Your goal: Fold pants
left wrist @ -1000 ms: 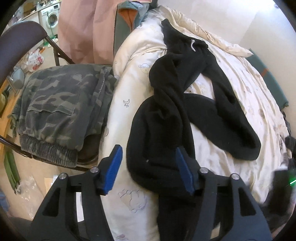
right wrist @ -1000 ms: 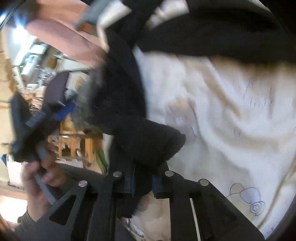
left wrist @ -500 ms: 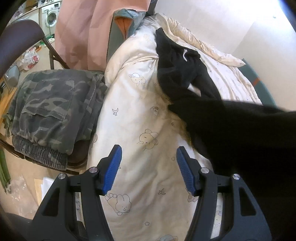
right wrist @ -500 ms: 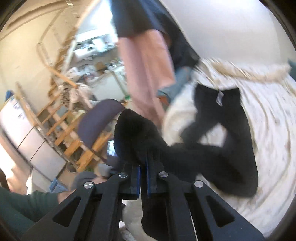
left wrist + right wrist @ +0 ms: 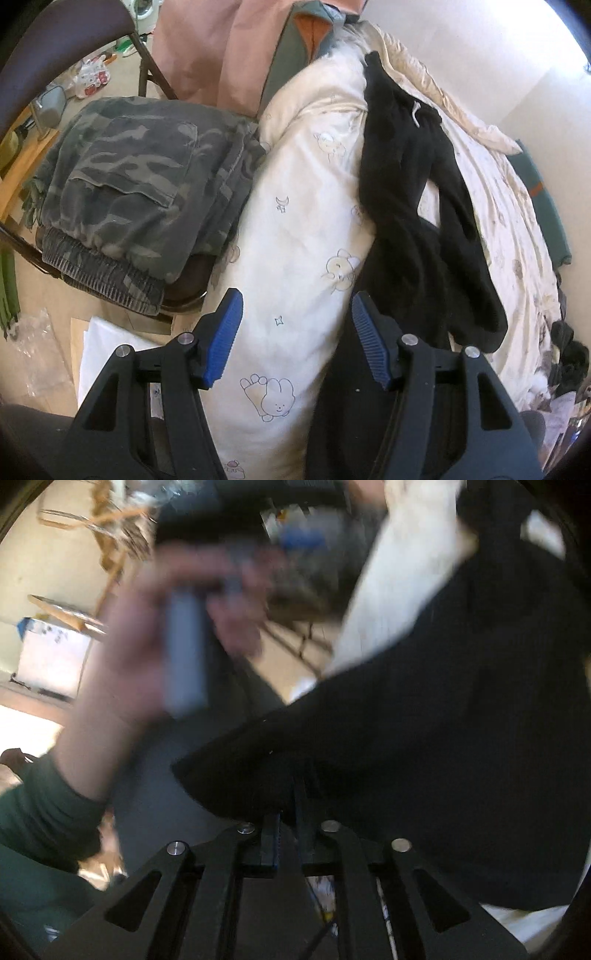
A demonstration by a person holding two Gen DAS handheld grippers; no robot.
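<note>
Black pants (image 5: 402, 192) lie lengthwise on the white duvet (image 5: 306, 206), waistband at the far end. One leg runs down past the right finger of my left gripper (image 5: 295, 332), which hangs open over bare duvet with nothing between its blue pads. In the blurred right wrist view, my right gripper (image 5: 290, 812) pinches a fold of the black pants (image 5: 424, 720) near a leg end. Its jaws are opening slightly, with the fabric still between the pads.
Folded camouflage pants (image 5: 129, 192) rest on a dark chair (image 5: 55, 40) left of the bed. Pink cloth (image 5: 221, 48) hangs behind. A green item (image 5: 550, 218) lies at the bed's right edge. A person's hand (image 5: 147, 635) and green sleeve (image 5: 37, 830) hold the other gripper.
The right gripper swung the pants leg up and across. The pants went from a tangled curl in front of the left gripper to lying stretched along the bed. The left gripper stayed open.
</note>
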